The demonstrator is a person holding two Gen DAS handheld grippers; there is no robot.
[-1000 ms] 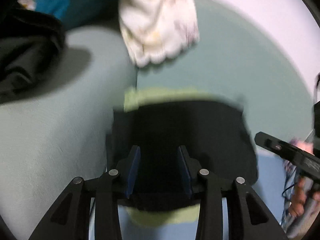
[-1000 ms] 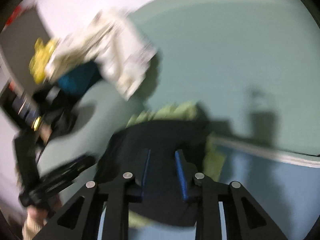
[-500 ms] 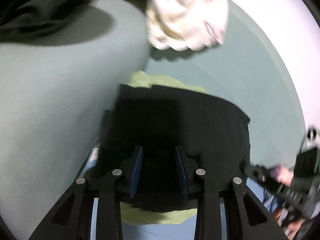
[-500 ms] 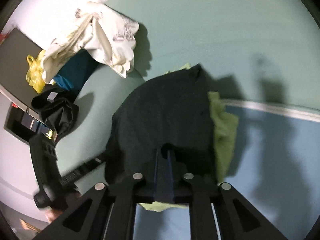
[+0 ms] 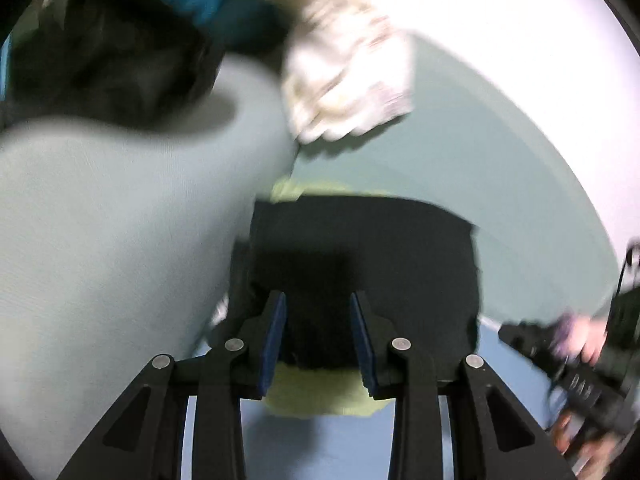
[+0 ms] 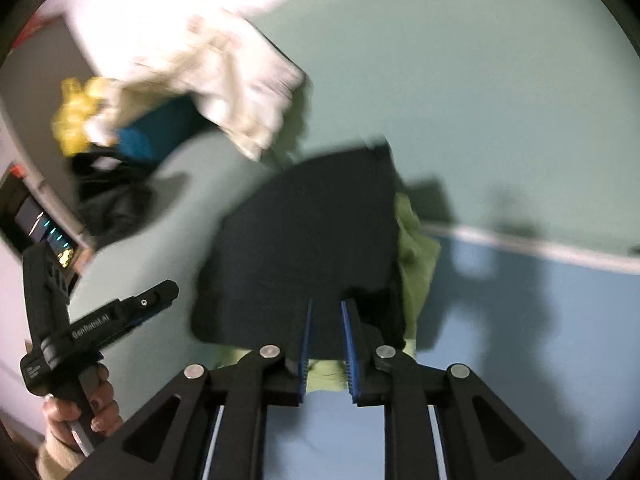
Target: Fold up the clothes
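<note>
Closest to the left wrist camera, the left tool (image 5: 318,328) has its blue pads spread apart with nothing between them, poised just over the near edge of the folded black garment (image 5: 360,264). From the right wrist camera, the right tool (image 6: 326,332) shows a narrower gap between its pads, also gripping nothing, at the near edge of the same black garment (image 6: 308,248). That garment lies flat on top of a yellow-green cloth (image 6: 416,256), which peeks out along its near and right sides. Both rest on a bed (image 5: 100,260) with pale green and blue bedding. Beyond the folded piece sits a crumpled cream garment (image 5: 348,92), partly over a teal item (image 5: 224,12), with a dark heap of clothing (image 5: 108,68) beside it. Farther left in the right view, something bright yellow (image 6: 76,116) lies at the edge; motion blur hides what it is.
</note>
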